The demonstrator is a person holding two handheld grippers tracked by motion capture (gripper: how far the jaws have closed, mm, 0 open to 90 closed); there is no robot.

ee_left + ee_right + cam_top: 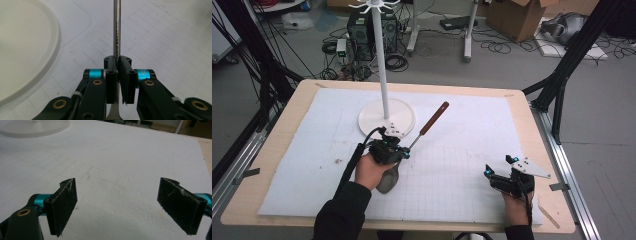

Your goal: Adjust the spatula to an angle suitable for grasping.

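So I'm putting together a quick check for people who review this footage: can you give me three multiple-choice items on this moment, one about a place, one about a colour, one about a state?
1. Where does the white stand's round base sit?
A. near the table's far edge, ahead of the left gripper
B. beside the right gripper
C. on the floor

2. What colour is the grip at the far end of the utensil?
A. blue
B. reddish brown
C. yellow

3. How do the right gripper's jaws stand?
A. shut on the utensil
B. shut on nothing
C. wide open, nothing between them

Answers: 1 A, in the high view the base lies just beyond the left gripper. 2 B, the high view shows a reddish-brown handle on a metal shaft. 3 C, the right gripper view shows bare mat between the pads.
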